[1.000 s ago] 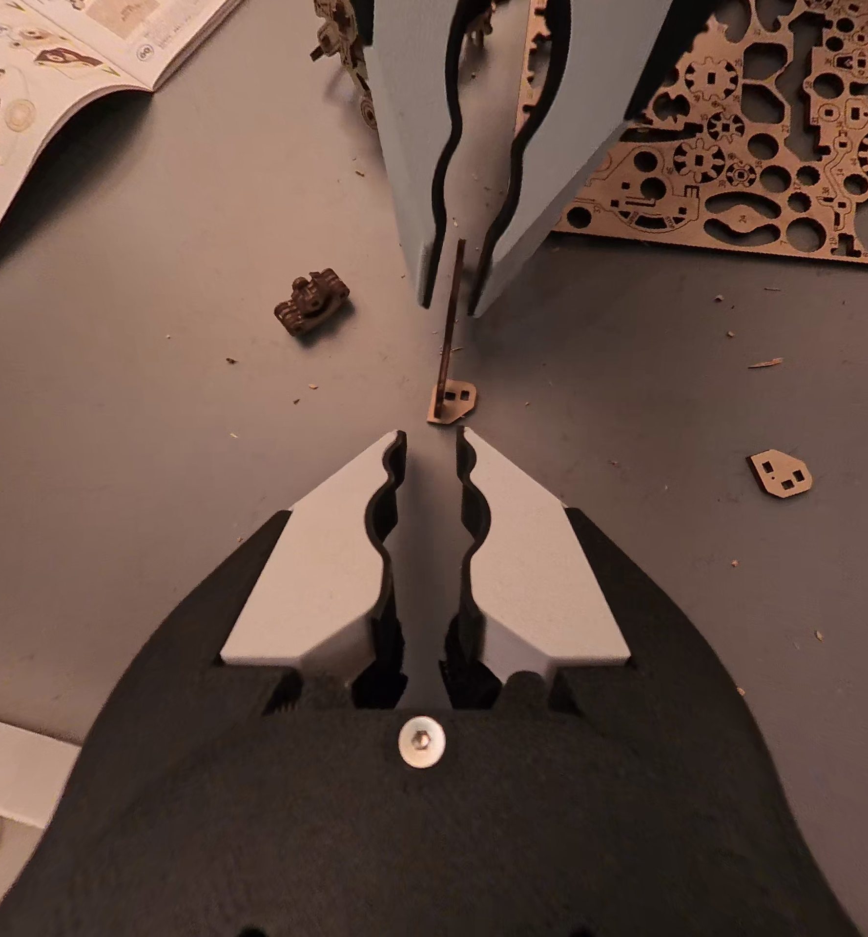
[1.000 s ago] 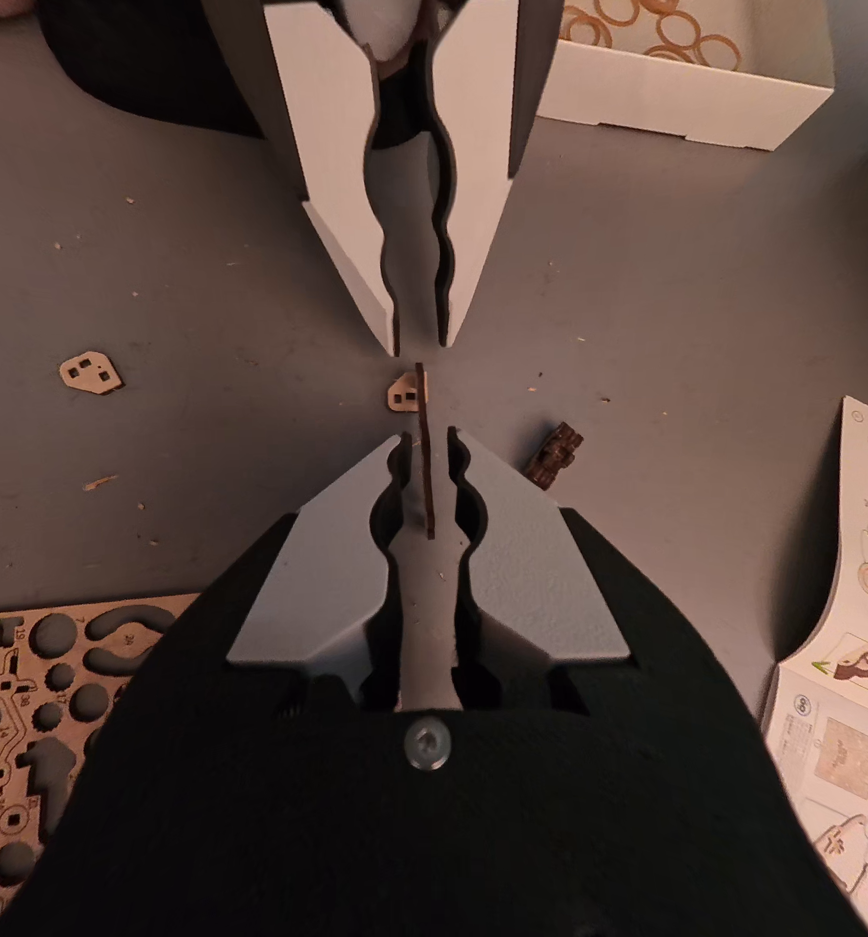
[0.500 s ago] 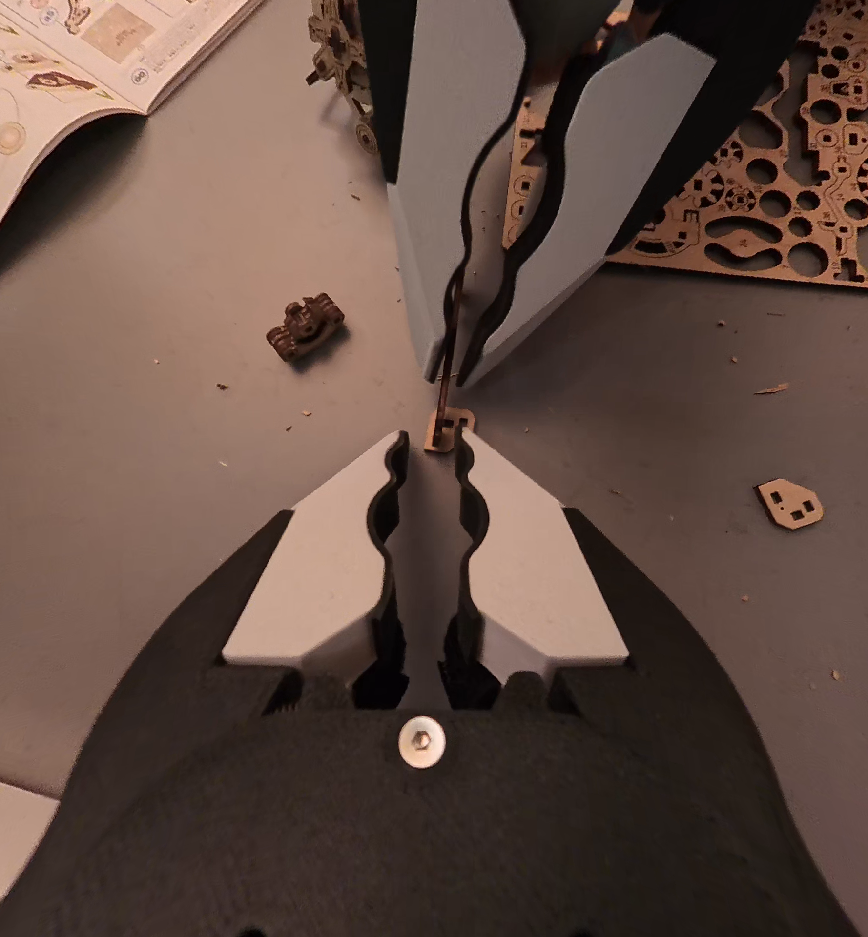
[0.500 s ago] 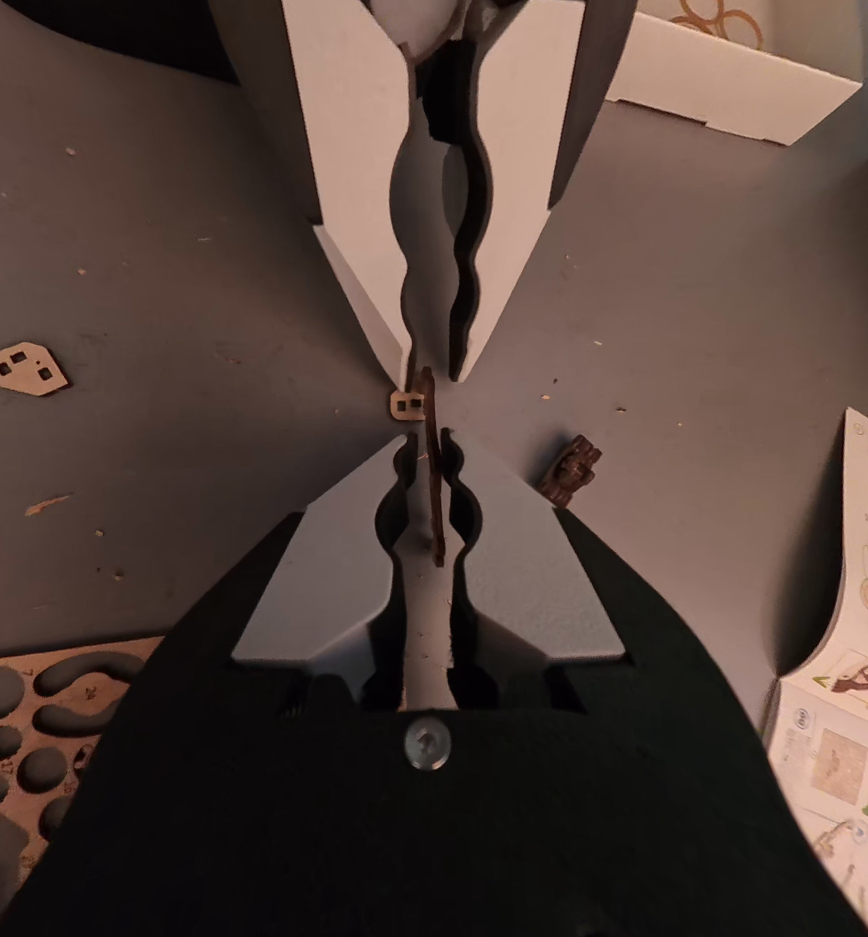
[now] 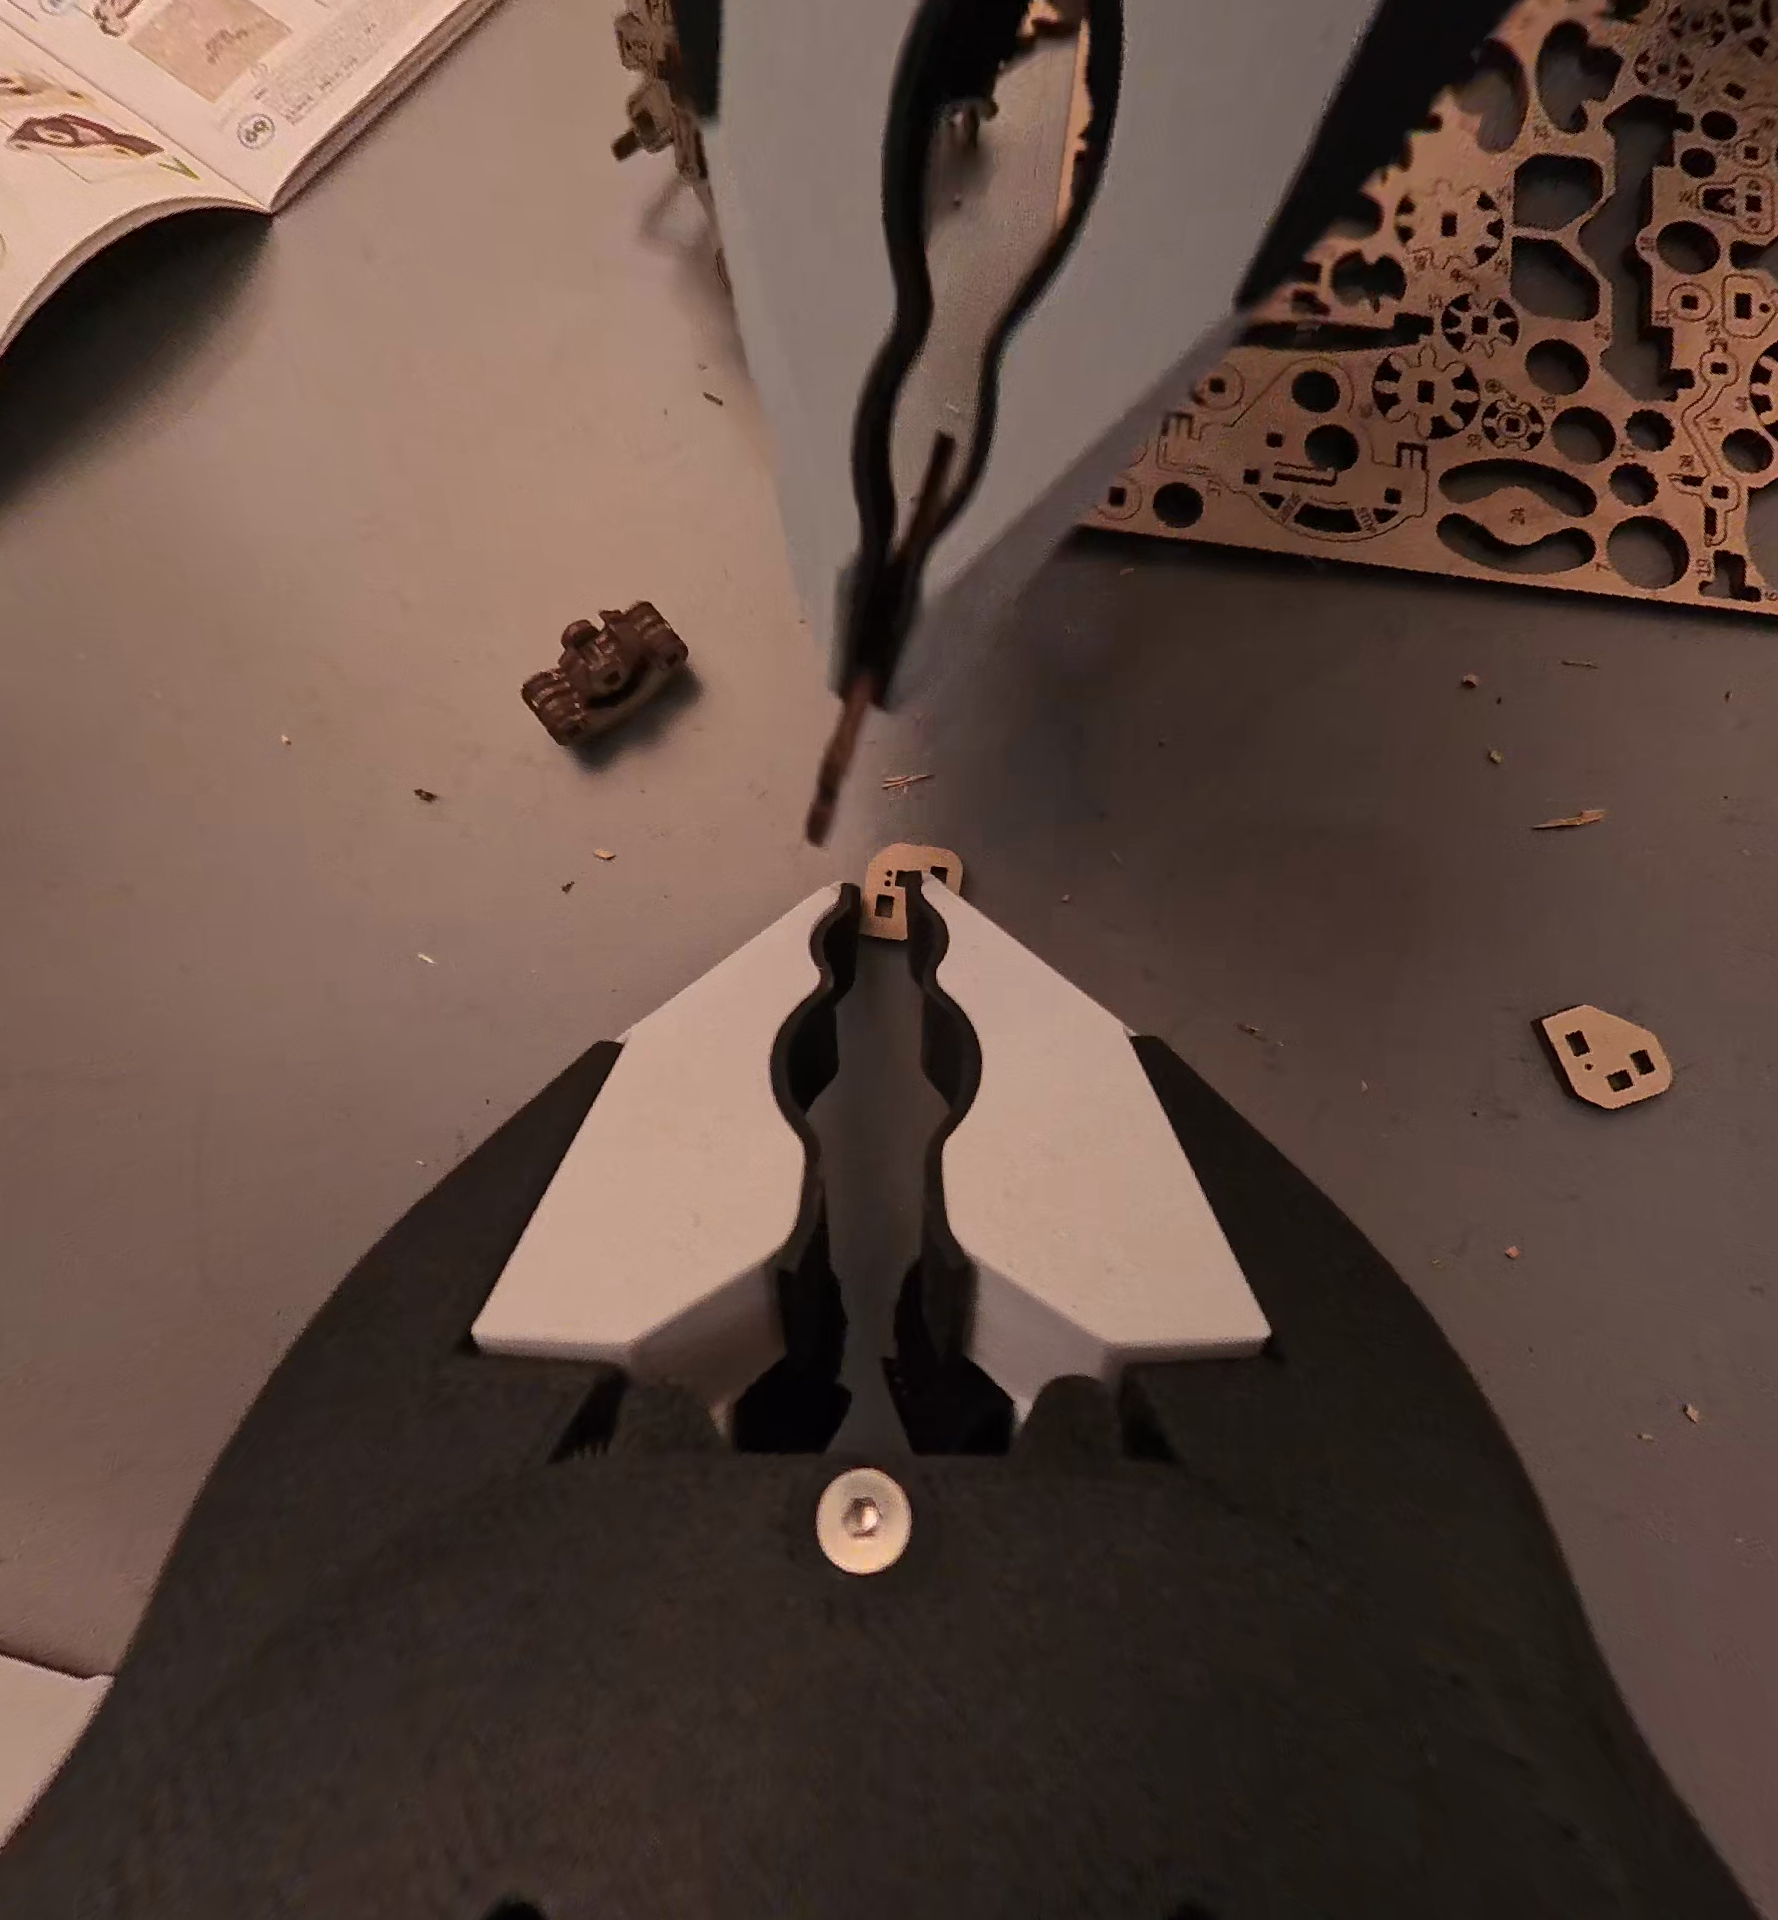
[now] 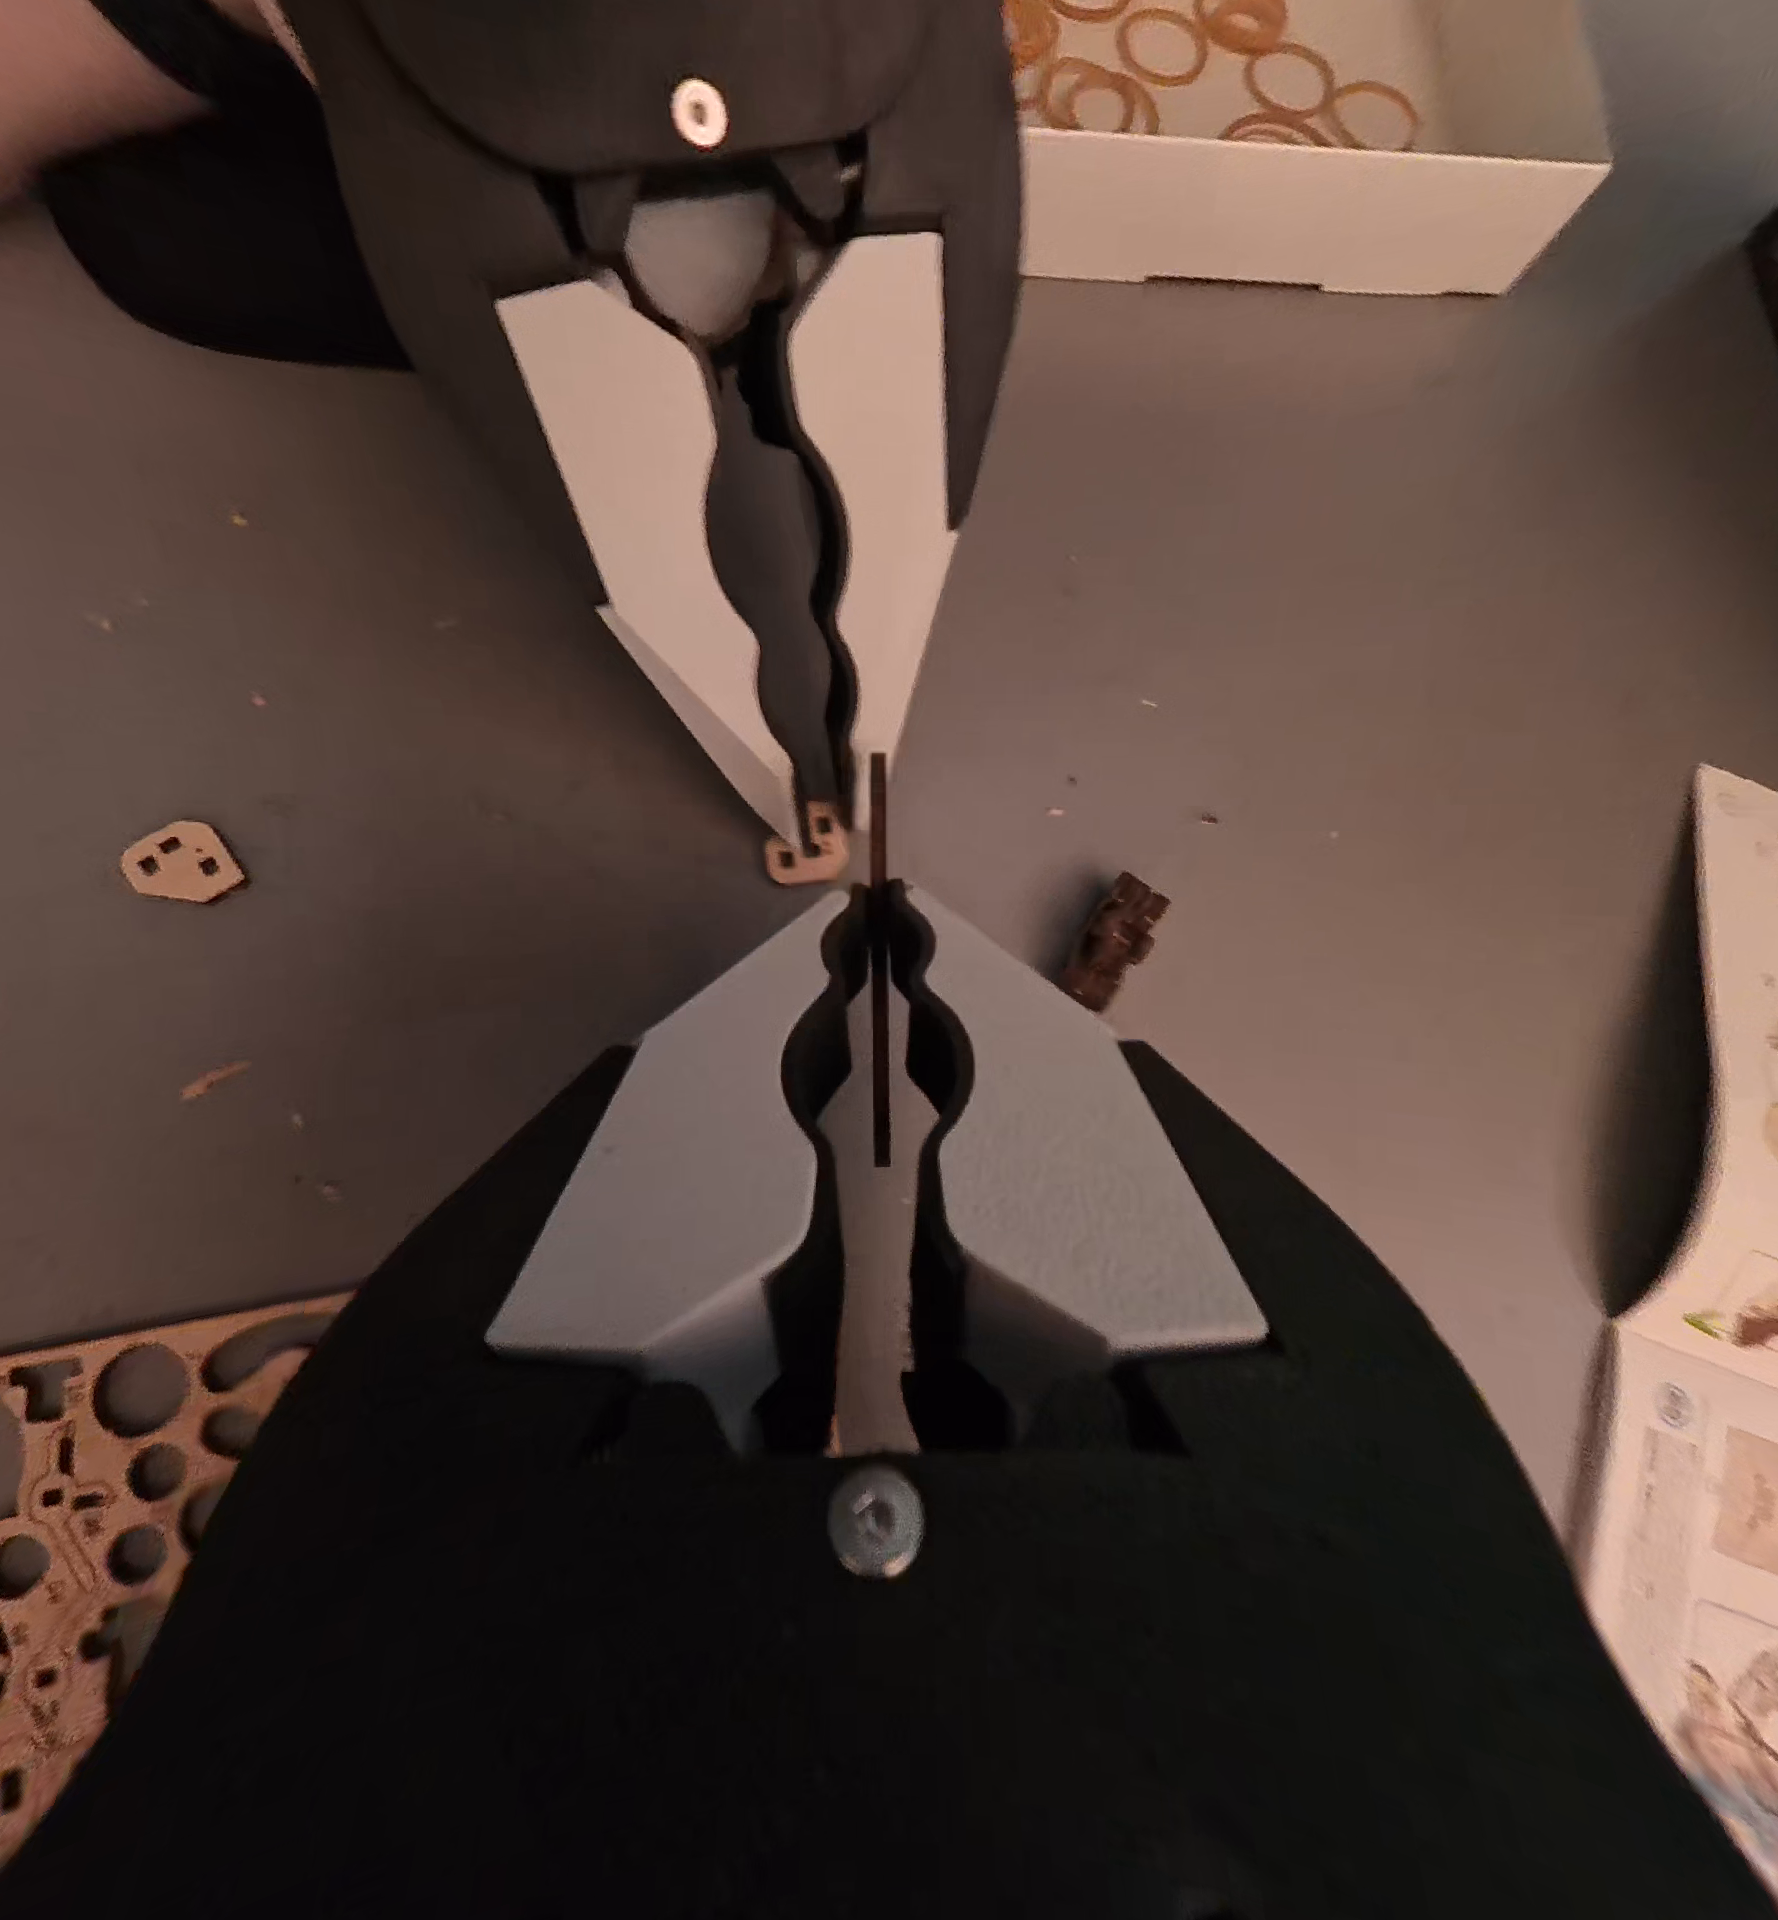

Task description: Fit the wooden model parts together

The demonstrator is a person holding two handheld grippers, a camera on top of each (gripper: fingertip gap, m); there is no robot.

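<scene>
My right gripper (image 6: 869, 894) is shut on a thin dark wooden strip (image 6: 880, 831), seen edge-on and sticking out past the tips. In the left wrist view the right gripper (image 5: 869, 675) hangs tilted over the table, and the strip's (image 5: 838, 758) free end is just left of and apart from a small pale wooden plate (image 5: 895, 894) with square holes. The plate lies flat on the table under the tips of my left gripper (image 5: 887, 894), whose jaws stand a narrow gap apart. The right wrist view shows the left gripper (image 6: 820, 816) on the plate (image 6: 791, 857).
A second holed plate (image 5: 1607, 1065) lies to the right. A small dark wooden assembly (image 5: 604, 675) lies to the left. A punched-out plywood sheet (image 5: 1591, 312) is at the back right, an open instruction booklet (image 5: 137, 125) at the back left. A white box of wooden rings (image 6: 1280, 208) stands behind the left gripper.
The right gripper closed on the strip and drew it back off the plate it touched half a second ago. The left gripper moved forward until its tips stand over the plate, its jaws slightly narrower.
</scene>
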